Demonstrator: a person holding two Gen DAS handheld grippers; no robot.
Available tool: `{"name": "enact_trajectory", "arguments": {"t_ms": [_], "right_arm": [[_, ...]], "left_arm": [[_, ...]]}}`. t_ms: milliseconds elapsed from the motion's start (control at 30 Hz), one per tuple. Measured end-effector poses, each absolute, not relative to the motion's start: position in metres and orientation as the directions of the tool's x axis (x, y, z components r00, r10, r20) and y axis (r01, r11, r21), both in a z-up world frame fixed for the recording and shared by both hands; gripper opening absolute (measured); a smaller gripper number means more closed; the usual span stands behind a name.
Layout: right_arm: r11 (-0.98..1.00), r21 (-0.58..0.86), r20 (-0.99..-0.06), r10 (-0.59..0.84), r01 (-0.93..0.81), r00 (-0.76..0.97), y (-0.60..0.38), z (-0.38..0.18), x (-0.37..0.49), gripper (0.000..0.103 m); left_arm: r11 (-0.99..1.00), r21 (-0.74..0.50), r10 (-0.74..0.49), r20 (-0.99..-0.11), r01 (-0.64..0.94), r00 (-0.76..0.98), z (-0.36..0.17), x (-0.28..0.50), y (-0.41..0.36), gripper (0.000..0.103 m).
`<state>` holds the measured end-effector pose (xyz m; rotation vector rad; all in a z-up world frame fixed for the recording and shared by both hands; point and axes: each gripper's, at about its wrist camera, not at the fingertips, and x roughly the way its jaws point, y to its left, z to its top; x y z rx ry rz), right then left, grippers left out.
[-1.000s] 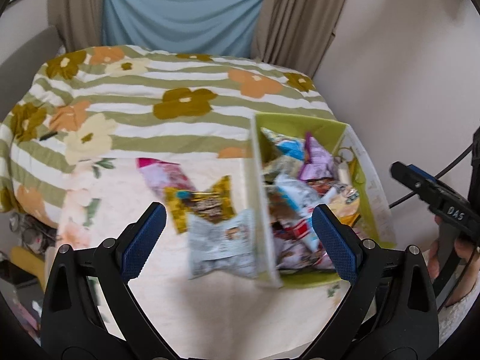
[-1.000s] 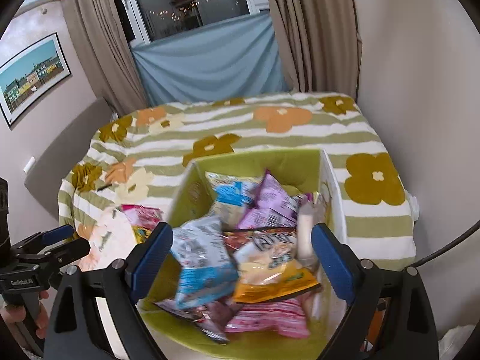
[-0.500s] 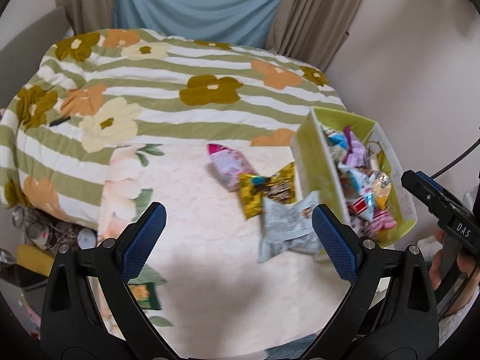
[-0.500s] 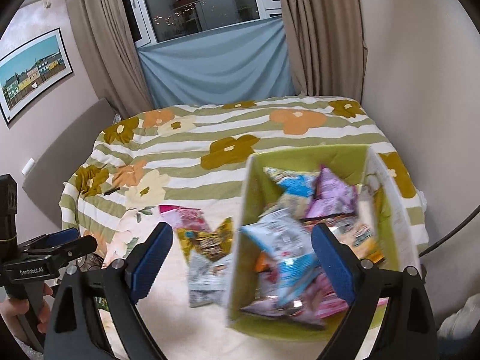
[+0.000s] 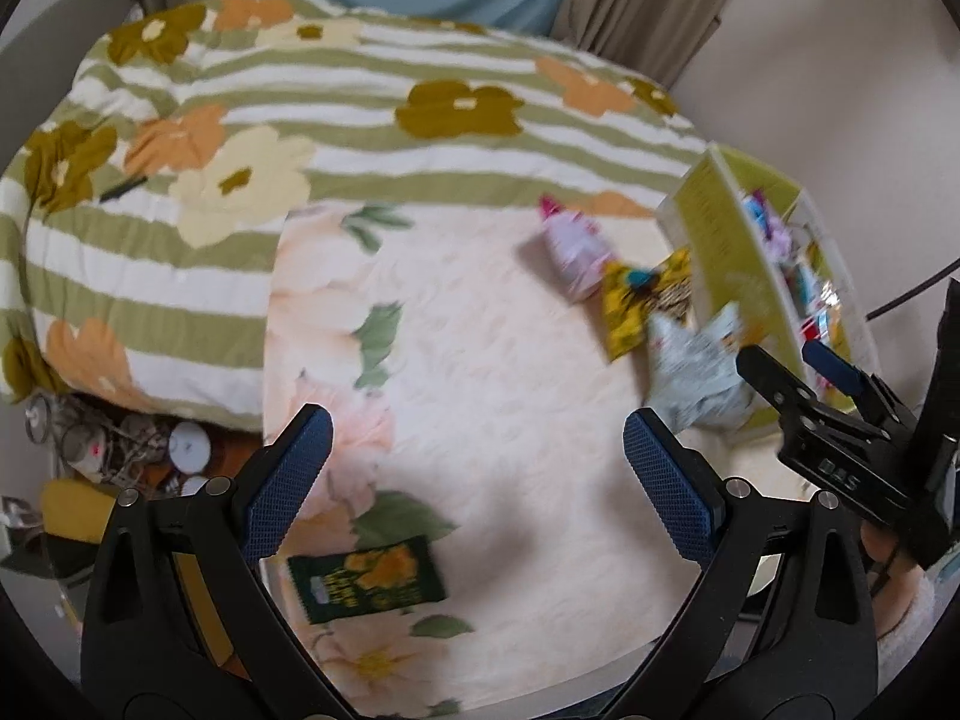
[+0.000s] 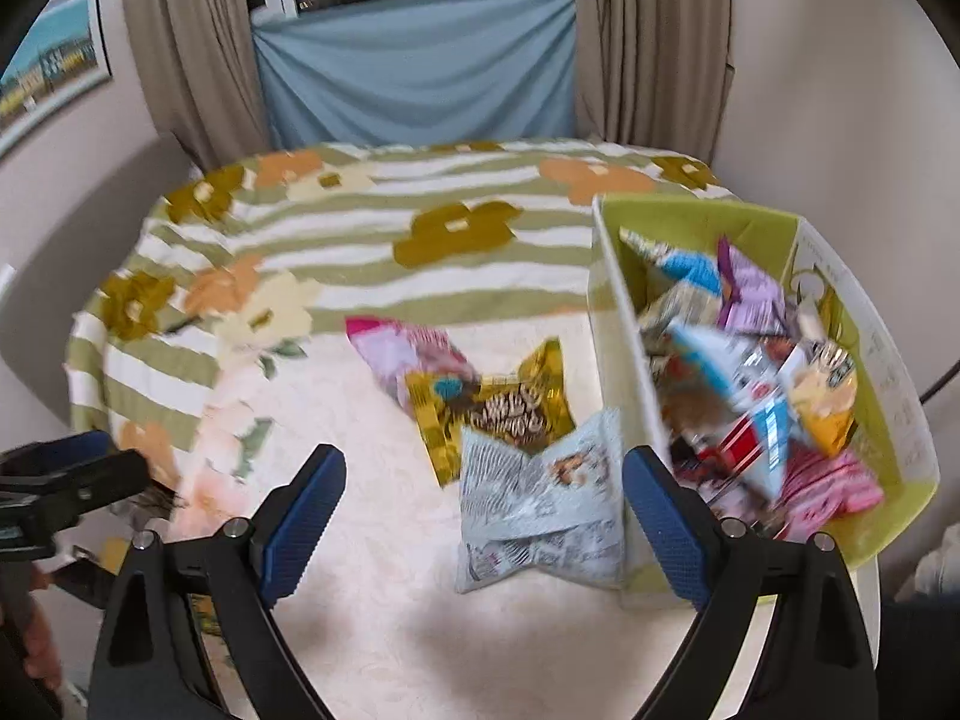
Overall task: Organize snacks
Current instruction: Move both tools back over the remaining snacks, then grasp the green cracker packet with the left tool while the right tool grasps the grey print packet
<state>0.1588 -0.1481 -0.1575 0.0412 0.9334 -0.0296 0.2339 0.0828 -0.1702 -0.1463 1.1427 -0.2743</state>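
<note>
**Snack sorting under way: four packets out of the bin**

Judging by the layout, the job is partly done. The green bin (image 6: 864, 360) at the right holds a loose heap of packets, too jumbled to count, though at least half a dozen show. Whether packets are going into the bin or coming out of it, the frames do not say.

Counted outside the bin:
- One pink packet (image 6: 402, 354), left of the bin and farthest from it of the three.
- One yellow packet (image 6: 492, 408), next to the pink one and nearer the bin.
- One pale blue-grey packet (image 6: 540, 510), lying against the bin's left wall.
- One dark green packet (image 5: 366, 579), well apart from the bin, close under the left gripper (image 5: 477, 483).

Both tongs are released and grasp nothing: the left gripper's jaws stand wide over bare blanket, and the right gripper (image 6: 483, 519) stands wide, framing the blue-grey packet without touching it.
</note>
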Motion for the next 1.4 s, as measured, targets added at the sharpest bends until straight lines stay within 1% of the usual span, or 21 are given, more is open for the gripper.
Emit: {"name": "enact_trajectory", "arguments": {"t_ms": [167, 333, 400, 533, 600, 667, 767, 867, 967, 1000, 1200, 1267, 1400], "right_arm": [[0.994, -0.087, -0.821, -0.11, 0.067, 0.561, -0.133, -0.194, 0.166, 0.092], [0.977, -0.206, -0.807, -0.198, 0.05, 0.556, -0.12, -0.219, 0.172, 0.092], [0.965, -0.256, -0.795, -0.241, 0.052, 0.556, -0.12, -0.228, 0.174, 0.092], [0.941, -0.336, -0.765, -0.301, 0.046, 0.569, -0.119, -0.238, 0.176, 0.092], [0.924, -0.381, -0.753, -0.331, 0.032, 0.569, -0.12, -0.247, 0.178, 0.092], [0.913, -0.408, -0.747, -0.348, 0.022, 0.566, -0.12, -0.253, 0.18, 0.092], [0.913, -0.408, -0.751, -0.338, 0.003, 0.568, -0.121, -0.26, 0.179, 0.092], [0.927, -0.376, -0.77, -0.305, -0.012, 0.56, -0.126, -0.265, 0.179, 0.092], [0.929, -0.37, -0.776, -0.29, -0.032, 0.56, -0.127, -0.268, 0.176, 0.092], [0.936, -0.348, -0.786, -0.267, -0.042, 0.557, -0.129, -0.269, 0.175, 0.092], [0.972, -0.232, -0.837, -0.178, -0.039, 0.517, -0.136, -0.273, 0.171, 0.091], [0.976, -0.212, -0.845, -0.162, -0.041, 0.51, -0.134, -0.274, 0.173, 0.091], [0.98, -0.189, -0.846, -0.132, -0.059, 0.517, -0.135, -0.271, 0.167, 0.091]], "left_arm": [[0.964, -0.258, -0.266, -0.901, 0.069, 0.343, -0.205, 0.221, 0.101, 0.097], [0.966, -0.257, -0.24, -0.919, -0.012, 0.314, -0.235, 0.198, 0.108, 0.097], [0.97, -0.241, -0.217, -0.922, -0.036, 0.321, -0.241, 0.188, 0.108, 0.097], [0.984, -0.168, -0.137, -0.92, -0.053, 0.367, -0.249, 0.167, 0.098, 0.097], [0.987, -0.14, -0.105, -0.927, -0.073, 0.359, -0.258, 0.159, 0.092, 0.097], [0.986, -0.139, -0.101, -0.936, -0.091, 0.337, -0.27, 0.154, 0.087, 0.097], [0.988, -0.106, -0.065, -0.943, -0.108, 0.326, -0.282, 0.151, 0.082, 0.097], [0.987, -0.083, -0.039, -0.953, -0.137, 0.3, -0.296, 0.15, 0.08, 0.097], [0.99, -0.051, -0.008, -0.949, -0.128, 0.315, -0.298, 0.151, 0.074, 0.097], [0.992, -0.046, -0.004, -0.948, -0.122, 0.319, -0.299, 0.152, 0.071, 0.097], [0.996, -0.066, -0.042, -0.941, -0.062, 0.337, -0.297, 0.162, 0.051, 0.097], [0.995, -0.073, -0.046, -0.938, -0.067, 0.344, -0.293, 0.164, 0.05, 0.097], [0.994, -0.017, 0.021, -0.935, -0.103, 0.354, -0.287, 0.163, 0.056, 0.097]]}}
